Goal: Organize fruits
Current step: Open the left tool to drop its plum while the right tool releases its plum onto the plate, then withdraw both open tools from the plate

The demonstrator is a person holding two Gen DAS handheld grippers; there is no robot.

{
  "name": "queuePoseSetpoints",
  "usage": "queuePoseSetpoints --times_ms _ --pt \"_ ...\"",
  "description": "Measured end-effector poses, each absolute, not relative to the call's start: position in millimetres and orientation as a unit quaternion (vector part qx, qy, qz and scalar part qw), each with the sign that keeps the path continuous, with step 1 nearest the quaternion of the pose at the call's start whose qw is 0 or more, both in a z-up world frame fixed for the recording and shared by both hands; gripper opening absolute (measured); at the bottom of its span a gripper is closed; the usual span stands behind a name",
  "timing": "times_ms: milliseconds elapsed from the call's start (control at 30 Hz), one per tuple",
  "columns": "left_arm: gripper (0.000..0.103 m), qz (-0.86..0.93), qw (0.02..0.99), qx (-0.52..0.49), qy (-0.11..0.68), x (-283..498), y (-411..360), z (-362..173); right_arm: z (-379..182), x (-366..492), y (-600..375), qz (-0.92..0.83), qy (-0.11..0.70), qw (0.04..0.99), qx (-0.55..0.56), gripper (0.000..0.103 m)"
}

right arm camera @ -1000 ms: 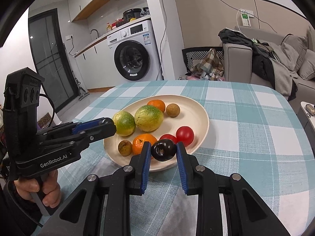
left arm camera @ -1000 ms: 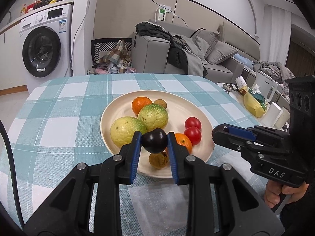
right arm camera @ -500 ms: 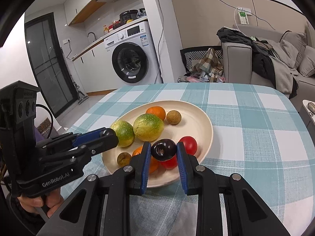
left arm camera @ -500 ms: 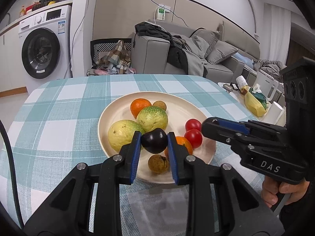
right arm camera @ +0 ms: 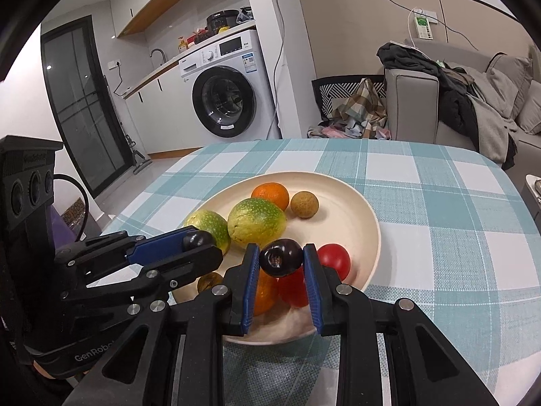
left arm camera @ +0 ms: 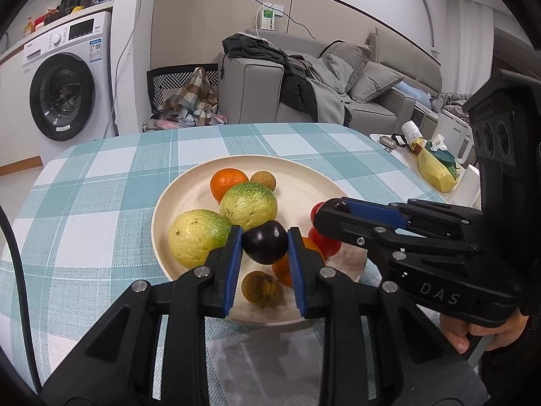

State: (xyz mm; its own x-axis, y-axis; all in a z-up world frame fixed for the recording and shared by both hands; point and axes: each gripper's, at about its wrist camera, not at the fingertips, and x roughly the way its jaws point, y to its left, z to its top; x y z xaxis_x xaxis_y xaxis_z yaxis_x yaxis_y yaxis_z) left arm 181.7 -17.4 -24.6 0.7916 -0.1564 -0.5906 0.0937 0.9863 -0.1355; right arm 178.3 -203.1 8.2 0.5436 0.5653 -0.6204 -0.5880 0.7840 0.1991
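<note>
Right tongs advanced over plate, checked tablecloth

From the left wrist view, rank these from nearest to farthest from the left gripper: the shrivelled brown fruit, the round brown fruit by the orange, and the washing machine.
1. The shrivelled brown fruit, just below the left gripper, on the plate's near edge.
2. The round brown fruit, at the plate's far side, right of the orange.
3. The washing machine, off the table, far left.
</note>
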Motion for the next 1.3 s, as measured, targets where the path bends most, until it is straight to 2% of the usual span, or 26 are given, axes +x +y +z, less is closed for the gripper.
queuePoseSetpoints --times_ms 233,367,467,500,567,633,667,733,800,900,1000,1300 --pt "0.024 -0.065 0.946 -0.050 0.315 181 -17 -24 8 177 -201 0.330 0.347 0.878 -0.022 0.027" --pt "0.024 -0.063 0.946 -0.054 0.313 182 -16 -24 11 176 -205 0.318 0.339 0.885 -0.017 0.046" --pt "0.024 -0.060 0.944 -0.053 0.320 182 -15 -26 11 176 -209 0.313 0.335 0.889 -0.016 0.053" --pt "0.027 -0.057 0.944 -0.054 0.321 181 -14 -26 11 176 -210 0.309 0.334 0.890 -0.017 0.055" --pt "0.035 -0.055 0.944 -0.058 0.321 177 -12 -26 12 175 -213 0.305 0.335 0.891 -0.018 0.066" --pt "0.050 -0.044 0.946 -0.062 0.316 171 -8 -26 12 174 -215 0.303 0.333 0.893 -0.018 0.072" --pt "0.054 -0.041 0.946 -0.064 0.314 168 -6 -25 13 173 -217 0.301 0.332 0.894 -0.019 0.076" --pt "0.074 -0.029 0.948 -0.067 0.309 160 0 -24 14 170 -220 0.298 0.330 0.896 -0.019 0.086" --pt "0.085 -0.017 0.950 -0.066 0.304 151 5 -23 14 169 -225 0.297 0.327 0.897 -0.015 0.091" --pt "0.089 -0.007 0.953 -0.063 0.298 138 10 -20 14 164 -232 0.295 0.325 0.898 -0.013 0.102" --pt "0.102 0.005 0.953 -0.064 0.295 125 15 -19 16 158 -239 0.297 0.318 0.900 -0.007 0.103" --pt "0.102 0.019 0.957 -0.060 0.285 95 11 -13 21 134 -246 0.309 0.298 0.903 -0.016 0.103"
